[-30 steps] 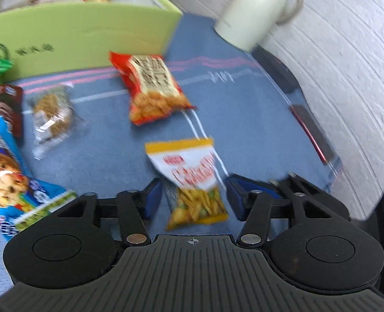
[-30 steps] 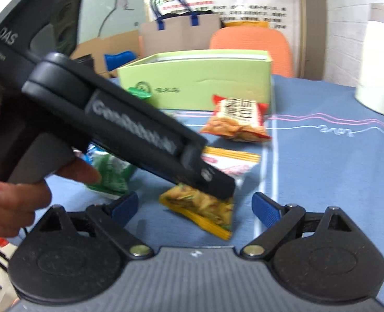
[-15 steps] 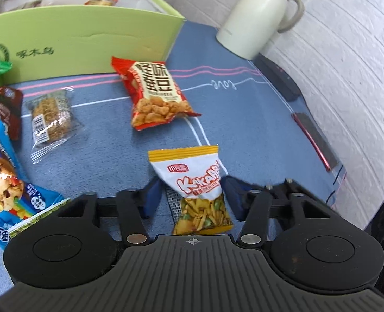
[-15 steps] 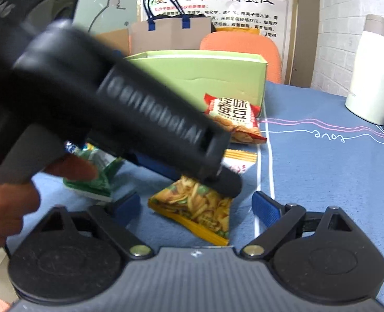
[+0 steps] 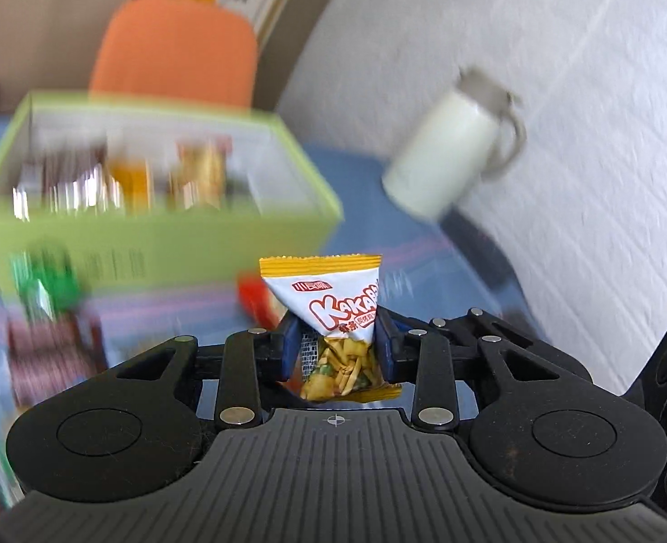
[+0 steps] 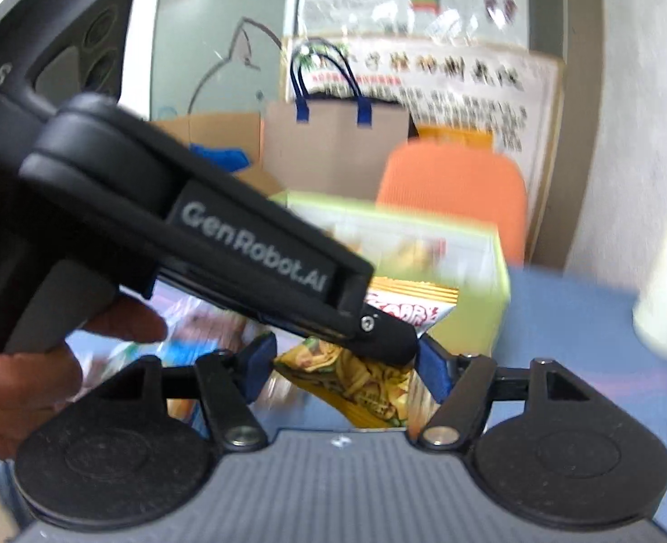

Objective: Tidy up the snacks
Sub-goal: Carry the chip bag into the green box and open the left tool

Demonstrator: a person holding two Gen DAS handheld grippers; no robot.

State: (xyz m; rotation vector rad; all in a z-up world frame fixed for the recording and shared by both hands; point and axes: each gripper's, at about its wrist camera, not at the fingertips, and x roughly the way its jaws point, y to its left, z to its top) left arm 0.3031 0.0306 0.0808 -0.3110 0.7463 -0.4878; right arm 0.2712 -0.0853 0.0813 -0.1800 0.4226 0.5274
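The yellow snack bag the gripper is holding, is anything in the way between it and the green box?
Nothing visible is. The left gripper holds the yellow snack bag up in the air, and the green box lies ahead, open on top.

Bright, even daylight; heavy motion blur beyond the tongs [image 5: 335,348], sharp near them; fisheye bending and dark corners.
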